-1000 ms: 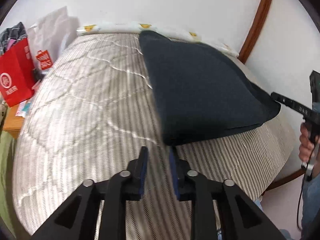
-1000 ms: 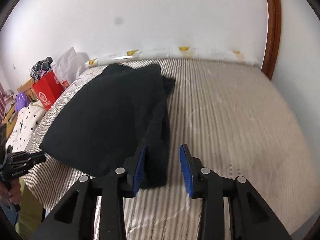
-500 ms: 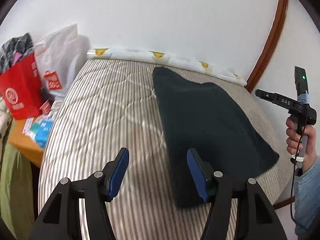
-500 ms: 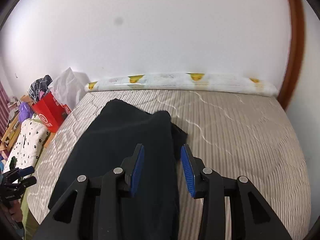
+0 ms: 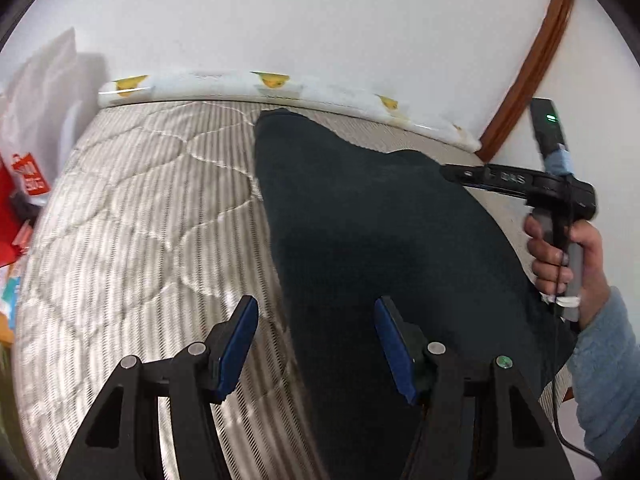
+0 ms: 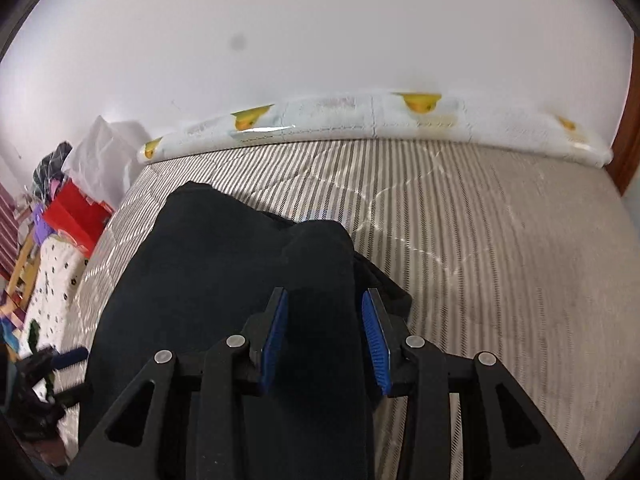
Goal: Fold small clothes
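- Left wrist view: the left tongs [image 5: 316,344] hang wide apart and empty, straddling the near left edge of the dark garment [image 5: 380,240].
- Right wrist view: the right tongs [image 6: 324,336] are also parted, gripping nothing, above a raised fold along the garment's right side.
- The garment lies partly folded across the striped mattress [image 5: 140,220], reaching almost to the rolled bolster [image 6: 380,120] at the wall.
- Beyond the bed's left side sits a red bag [image 6: 76,216].
- I'd say they're between folds; next each pair must drop onto an edge and close there, catching every layer.
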Demonstrator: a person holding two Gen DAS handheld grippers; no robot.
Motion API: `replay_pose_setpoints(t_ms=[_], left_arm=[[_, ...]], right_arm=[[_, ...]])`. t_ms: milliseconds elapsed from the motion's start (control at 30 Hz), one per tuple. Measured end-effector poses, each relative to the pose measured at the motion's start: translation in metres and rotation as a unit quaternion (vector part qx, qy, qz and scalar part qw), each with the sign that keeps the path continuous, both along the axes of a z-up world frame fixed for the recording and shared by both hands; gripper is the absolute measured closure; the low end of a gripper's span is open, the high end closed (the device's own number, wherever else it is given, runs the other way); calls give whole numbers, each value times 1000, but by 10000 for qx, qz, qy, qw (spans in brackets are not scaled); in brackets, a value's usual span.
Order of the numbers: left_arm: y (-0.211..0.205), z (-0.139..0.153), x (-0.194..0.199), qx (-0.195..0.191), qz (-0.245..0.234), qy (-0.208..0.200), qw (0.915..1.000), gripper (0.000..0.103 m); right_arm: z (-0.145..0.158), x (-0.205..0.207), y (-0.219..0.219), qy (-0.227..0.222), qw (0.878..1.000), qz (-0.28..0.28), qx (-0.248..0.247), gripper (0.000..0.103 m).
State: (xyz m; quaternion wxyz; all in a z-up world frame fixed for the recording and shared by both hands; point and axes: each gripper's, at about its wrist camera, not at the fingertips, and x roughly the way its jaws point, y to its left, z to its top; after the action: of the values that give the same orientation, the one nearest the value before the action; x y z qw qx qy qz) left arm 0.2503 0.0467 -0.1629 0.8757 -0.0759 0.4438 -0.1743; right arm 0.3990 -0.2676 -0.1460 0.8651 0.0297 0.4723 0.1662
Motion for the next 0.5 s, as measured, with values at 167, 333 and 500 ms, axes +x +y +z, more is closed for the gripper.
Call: replay_pose_setpoints(t_ms=[167,333,500], left_arm=[[1,-12,5,-179,-56,103,9998,40],[-2,-13,9,-204,-104,85,9997,39],[-4,-9,10,-274,-154,-25,9995,38]], right_arm=[[-11,23,8,217,9997,-94,105,64],[-27,37,17,482,9988,-60,-25,84],[-12,20,-3,-338,9987,-367,83,95]])
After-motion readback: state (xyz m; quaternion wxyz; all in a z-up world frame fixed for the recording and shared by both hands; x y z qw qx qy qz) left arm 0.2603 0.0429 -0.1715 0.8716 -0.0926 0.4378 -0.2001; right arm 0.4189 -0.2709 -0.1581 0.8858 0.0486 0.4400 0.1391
